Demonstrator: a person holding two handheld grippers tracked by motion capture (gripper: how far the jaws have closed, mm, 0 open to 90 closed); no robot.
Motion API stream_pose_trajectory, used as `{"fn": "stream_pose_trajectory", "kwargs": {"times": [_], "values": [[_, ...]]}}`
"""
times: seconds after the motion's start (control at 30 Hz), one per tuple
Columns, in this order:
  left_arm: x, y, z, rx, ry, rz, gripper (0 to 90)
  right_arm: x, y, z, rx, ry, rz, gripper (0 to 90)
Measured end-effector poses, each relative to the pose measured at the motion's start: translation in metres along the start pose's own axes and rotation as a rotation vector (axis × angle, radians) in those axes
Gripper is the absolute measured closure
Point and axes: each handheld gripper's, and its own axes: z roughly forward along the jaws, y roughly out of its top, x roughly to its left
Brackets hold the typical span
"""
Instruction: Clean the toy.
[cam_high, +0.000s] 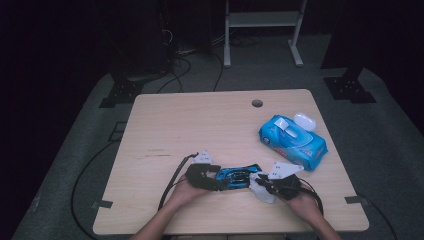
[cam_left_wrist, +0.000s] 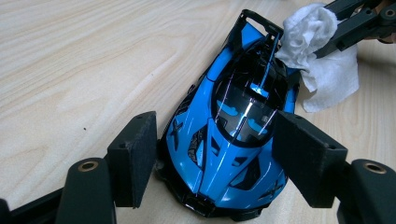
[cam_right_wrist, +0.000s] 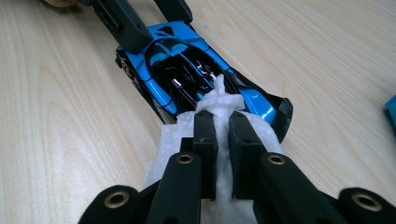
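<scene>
A blue and black toy car (cam_high: 239, 176) lies on the wooden table (cam_high: 190, 125) near its front edge. My left gripper (cam_high: 220, 182) flanks the car's nose; in the left gripper view both pads (cam_left_wrist: 135, 154) sit against the sides of the car (cam_left_wrist: 233, 135). My right gripper (cam_high: 262, 185) is shut on a crumpled white wipe (cam_high: 260, 193). In the right gripper view the jaws (cam_right_wrist: 222, 121) pinch the wipe (cam_right_wrist: 173, 140) and hold it against the rear of the car (cam_right_wrist: 187, 65). The left gripper view has the wipe (cam_left_wrist: 327, 70) touching the car's tail.
A blue pack of wet wipes (cam_high: 292, 142) lies at the right of the table, with a small white case (cam_high: 305, 121) just behind it. A round cable hole (cam_high: 257, 103) sits near the far edge. Cables trail off the front edge on the left.
</scene>
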Motion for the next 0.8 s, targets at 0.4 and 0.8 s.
{"fn": "stream_pose_trajectory", "kwargs": {"times": [0.4, 0.8], "values": [[-0.005, -0.002, 0.001, 0.041, -0.05, -0.019, 20.2, 0.02, -0.012, -0.008, -0.046, -0.046, -0.134, 83.0], [-0.001, 0.001, 0.005, 0.063, -0.116, -0.055, 24.5, 0.031, -0.02, -0.014, -0.069, -0.066, -0.207, 83.0]]}}
